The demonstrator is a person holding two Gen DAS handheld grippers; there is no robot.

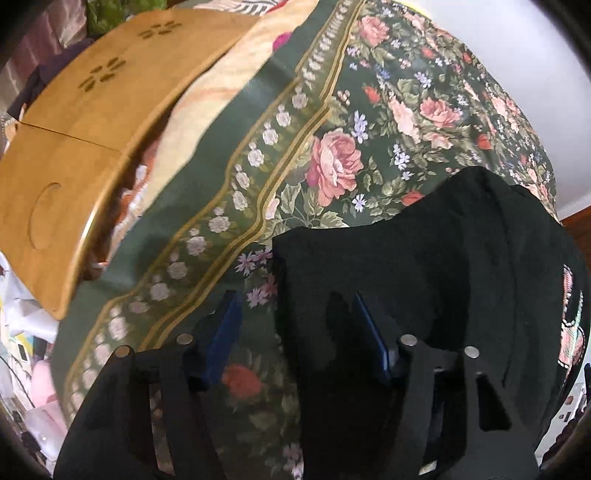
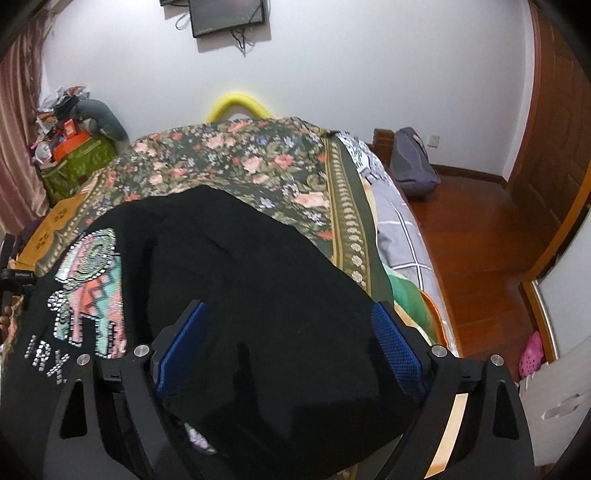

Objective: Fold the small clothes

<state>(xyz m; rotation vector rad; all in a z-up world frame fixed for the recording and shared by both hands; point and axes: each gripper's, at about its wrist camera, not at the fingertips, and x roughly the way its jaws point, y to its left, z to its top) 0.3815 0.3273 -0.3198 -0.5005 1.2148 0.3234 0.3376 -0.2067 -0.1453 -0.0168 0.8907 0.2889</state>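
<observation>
I see the bed's floral woven cover (image 2: 236, 155) under a soft black garment (image 2: 258, 277) with a studded elephant patch (image 2: 92, 280). Both left tongs (image 1: 295, 325) and right tongs (image 2: 291, 332) are spread wide, garment lying between the fingers, ungripped.

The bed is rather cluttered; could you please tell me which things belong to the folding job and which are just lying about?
Job:
black garment
left gripper
right gripper
floral bedspread

Lying about:
wooden board
grey backpack
wall screen
green box
</observation>
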